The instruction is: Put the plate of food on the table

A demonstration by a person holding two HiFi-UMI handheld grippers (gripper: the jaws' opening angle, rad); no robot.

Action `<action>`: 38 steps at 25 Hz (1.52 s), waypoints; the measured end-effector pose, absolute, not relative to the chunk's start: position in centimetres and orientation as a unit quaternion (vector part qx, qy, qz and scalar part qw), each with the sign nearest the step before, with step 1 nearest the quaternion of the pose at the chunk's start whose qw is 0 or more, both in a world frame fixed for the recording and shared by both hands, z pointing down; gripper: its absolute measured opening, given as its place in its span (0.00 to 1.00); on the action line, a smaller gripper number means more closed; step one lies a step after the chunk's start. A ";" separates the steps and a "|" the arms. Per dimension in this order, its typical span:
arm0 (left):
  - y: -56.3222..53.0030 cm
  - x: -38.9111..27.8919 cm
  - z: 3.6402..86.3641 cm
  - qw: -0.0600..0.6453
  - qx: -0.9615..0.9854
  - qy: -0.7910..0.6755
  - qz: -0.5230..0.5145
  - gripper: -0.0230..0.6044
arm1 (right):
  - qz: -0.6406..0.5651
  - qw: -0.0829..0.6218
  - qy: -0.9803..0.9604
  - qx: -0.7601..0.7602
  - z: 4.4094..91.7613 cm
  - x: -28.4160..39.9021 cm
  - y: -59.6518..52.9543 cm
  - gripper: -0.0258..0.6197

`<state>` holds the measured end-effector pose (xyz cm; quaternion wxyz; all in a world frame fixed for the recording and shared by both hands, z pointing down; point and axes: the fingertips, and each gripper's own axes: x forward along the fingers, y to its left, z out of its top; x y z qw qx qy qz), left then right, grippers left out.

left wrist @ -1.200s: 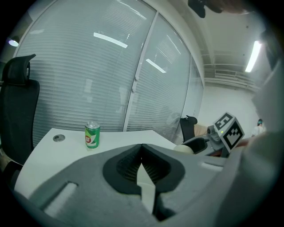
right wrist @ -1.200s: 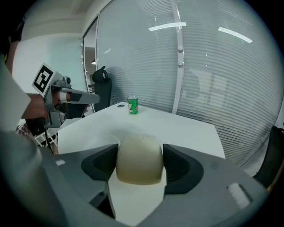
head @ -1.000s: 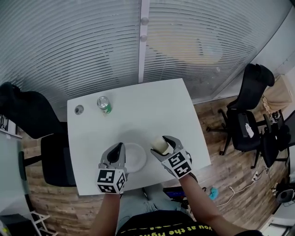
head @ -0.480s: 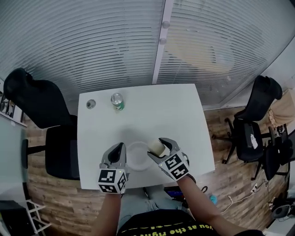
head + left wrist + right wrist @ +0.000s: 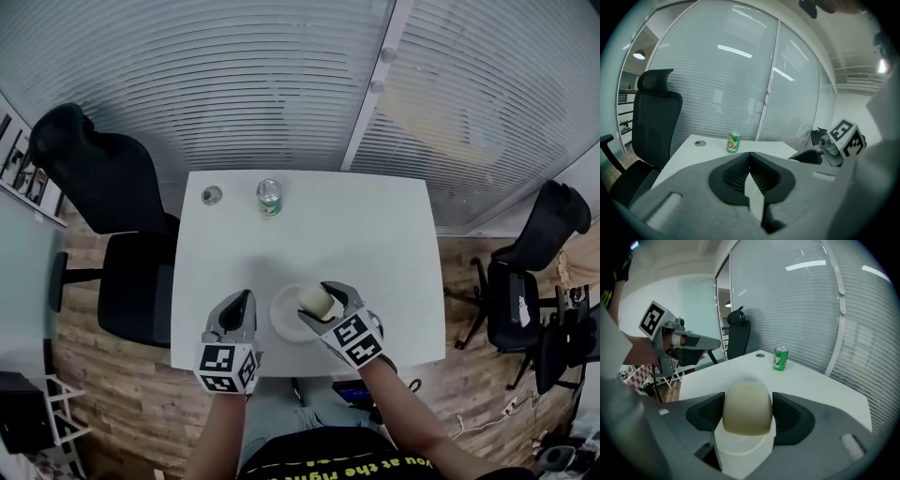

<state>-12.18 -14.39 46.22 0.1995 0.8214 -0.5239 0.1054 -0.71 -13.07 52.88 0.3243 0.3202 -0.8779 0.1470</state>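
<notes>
Your white round plate [image 5: 284, 319] lies on the white rectangular table [image 5: 375, 244] close to its near edge, between your two grippers. It is plain and pale, and against the white top its rim is faint.

Your right gripper [image 5: 319, 302] is clenched on a cream, dome-shaped piece of food [image 5: 316, 298], with a dark pad pressed to each flank. The piece hangs over the plate's right side and covers that part of the rim. It is smooth and unmarked.

Your left gripper [image 5: 244, 302] sits just left of the plate with its jaws pressed together. The pale sliver below them is probably part of the gripper itself, so it seems to grasp nothing.

Neither gripper view shows the plate. From the head view you cannot tell whether the left jaw tips touch its edge.
</notes>
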 end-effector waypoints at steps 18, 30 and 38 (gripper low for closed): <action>-14.0 -14.8 48.1 0.216 0.804 -0.544 0.103 0.04 | 0.155 0.349 -0.882 0.277 56.0 -3.5 -12.0 0.55; -14.5 -14.4 49.7 0.222 0.802 -0.544 0.105 0.04 | 0.155 0.361 -0.881 0.264 57.5 -3.3 -12.3 0.55; -14.6 -14.5 50.8 0.228 0.800 -0.544 0.111 0.04 | 0.156 0.370 -0.879 0.256 58.9 -3.8 -12.2 0.55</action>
